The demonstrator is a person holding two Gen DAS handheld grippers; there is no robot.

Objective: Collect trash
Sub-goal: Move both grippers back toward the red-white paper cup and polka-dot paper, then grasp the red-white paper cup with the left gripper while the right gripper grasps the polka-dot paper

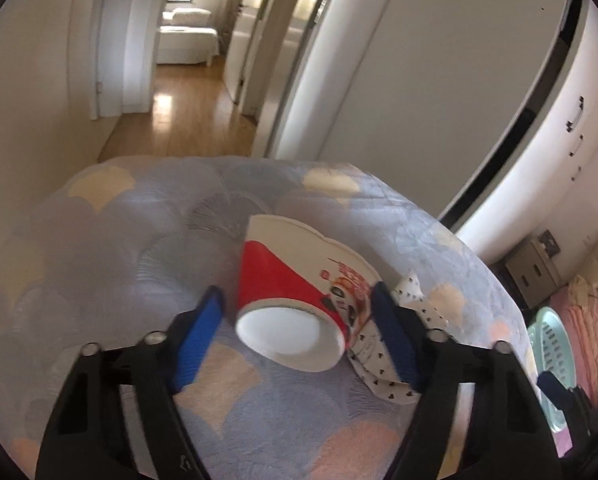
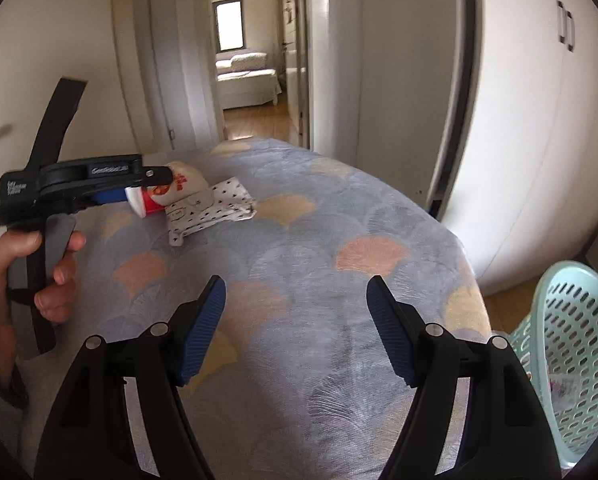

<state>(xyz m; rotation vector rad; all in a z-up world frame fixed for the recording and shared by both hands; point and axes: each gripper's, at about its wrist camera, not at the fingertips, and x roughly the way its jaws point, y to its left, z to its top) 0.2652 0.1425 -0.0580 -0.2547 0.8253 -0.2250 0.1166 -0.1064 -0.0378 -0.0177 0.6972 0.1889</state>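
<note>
A red and white paper cup [image 1: 291,276] lies on its side on the patterned bed cover [image 1: 119,240], its base toward the camera. My left gripper [image 1: 297,290] straddles it with its jaws open: a gap shows beside the left pad, and the right pad sits close against the cup's side. A crumpled white spotted wrapper [image 1: 411,292] lies just right of the cup. From the right wrist view, the left gripper [image 2: 155,184] is at the cup [image 2: 159,196] beside the wrapper [image 2: 215,204]. My right gripper [image 2: 297,280] hangs open above the bed, with nothing between its fingers.
A pale green perforated laundry basket [image 2: 571,340] stands off the bed's right edge, also visible as the basket [image 1: 551,344]. A person's hand [image 2: 51,280] holds the left gripper's handle. White wardrobes line the right wall, and an open doorway leads to a hallway beyond the bed.
</note>
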